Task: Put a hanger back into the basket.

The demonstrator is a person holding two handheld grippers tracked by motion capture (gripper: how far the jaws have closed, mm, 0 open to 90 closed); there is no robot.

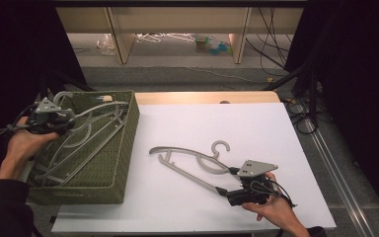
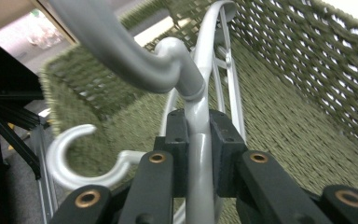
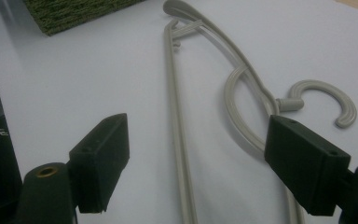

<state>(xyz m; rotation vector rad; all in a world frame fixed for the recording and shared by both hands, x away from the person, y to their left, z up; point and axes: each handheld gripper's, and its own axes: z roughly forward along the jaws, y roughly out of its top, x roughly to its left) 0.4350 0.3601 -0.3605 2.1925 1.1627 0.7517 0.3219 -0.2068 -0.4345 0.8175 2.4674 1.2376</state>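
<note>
Lowering the grey plastic coat hanger (image 2: pixel 198 116), pinched in the left gripper (image 2: pixel 198 140), into the green woven basket (image 1: pixel 128 143) at the tabletop's left edge wants level release; the right gripper (image 3: pixel 196 158), jaws spread, straddles another grey hanger (image 1: pixel 190 160) mid-table

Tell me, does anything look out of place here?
Nothing looks damaged or spilled. One grey hanger lies on the white table, outside the green basket where the other hangers are.
</note>
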